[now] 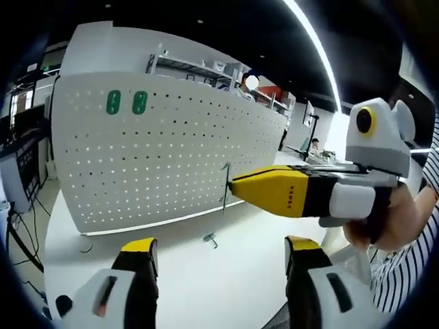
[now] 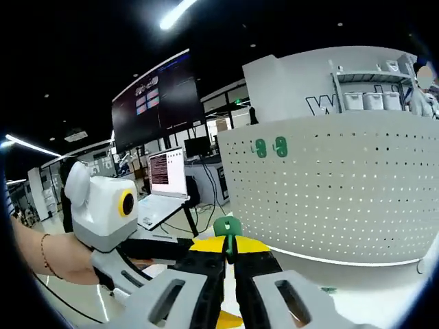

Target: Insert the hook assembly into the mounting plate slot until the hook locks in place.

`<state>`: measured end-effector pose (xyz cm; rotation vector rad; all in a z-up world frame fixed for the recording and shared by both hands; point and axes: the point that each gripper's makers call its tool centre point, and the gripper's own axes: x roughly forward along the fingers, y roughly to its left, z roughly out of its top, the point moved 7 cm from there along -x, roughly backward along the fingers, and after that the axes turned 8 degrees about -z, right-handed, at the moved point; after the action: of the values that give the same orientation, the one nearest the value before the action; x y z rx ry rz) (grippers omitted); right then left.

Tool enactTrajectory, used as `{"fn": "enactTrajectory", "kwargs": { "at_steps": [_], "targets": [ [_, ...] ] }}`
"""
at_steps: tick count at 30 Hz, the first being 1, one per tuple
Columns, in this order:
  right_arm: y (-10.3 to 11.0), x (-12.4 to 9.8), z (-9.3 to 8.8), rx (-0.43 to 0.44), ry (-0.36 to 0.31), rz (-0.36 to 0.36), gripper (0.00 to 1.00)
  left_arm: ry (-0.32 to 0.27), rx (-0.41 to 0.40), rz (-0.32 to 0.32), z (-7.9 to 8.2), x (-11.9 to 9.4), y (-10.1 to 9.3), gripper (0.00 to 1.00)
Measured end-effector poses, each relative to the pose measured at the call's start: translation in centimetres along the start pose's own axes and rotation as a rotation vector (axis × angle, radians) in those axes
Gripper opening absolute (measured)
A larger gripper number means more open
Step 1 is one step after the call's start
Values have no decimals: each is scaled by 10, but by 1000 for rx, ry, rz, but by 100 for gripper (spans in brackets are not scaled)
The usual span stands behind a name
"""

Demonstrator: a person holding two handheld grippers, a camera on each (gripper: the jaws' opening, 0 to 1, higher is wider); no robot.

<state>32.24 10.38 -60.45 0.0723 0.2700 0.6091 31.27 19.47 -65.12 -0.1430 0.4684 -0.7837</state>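
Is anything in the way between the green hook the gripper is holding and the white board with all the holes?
Nothing visible is. The right gripper pinches the green hook, and open air lies between it and the white pegboard. Two other green hooks sit high on the board, off to the side. Another hook lies on the table below.

A white table (image 1: pixel 206 274) spans the frame's lower half. A white pegboard (image 1: pixel 158 151) stands across its middle; a small metal hook (image 1: pixel 211 239) lies lower centre.

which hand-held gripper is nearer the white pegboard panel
Right. The right hand-held gripper, shut on a green hook, has its tip almost at the pegboard panel; the left hand-held gripper sits open, farther back over the table.
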Motion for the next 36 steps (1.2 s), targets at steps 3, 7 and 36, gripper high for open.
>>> {"fn": "enactTrajectory", "kwargs": {
  "at_steps": [3, 7, 36],
  "targets": [
    [0, 2, 5, 12, -7, -24, 0, 11, -1, -4, -1, -1, 1, 85],
    [-1, 5, 9, 0, -12, -39, 0, -17, 24, 30, 1, -2, 4, 97],
    [-58, 68, 54, -52, -259, -437, 0, 43, -33, 36, -29, -32, 15, 100]
  ]
}}
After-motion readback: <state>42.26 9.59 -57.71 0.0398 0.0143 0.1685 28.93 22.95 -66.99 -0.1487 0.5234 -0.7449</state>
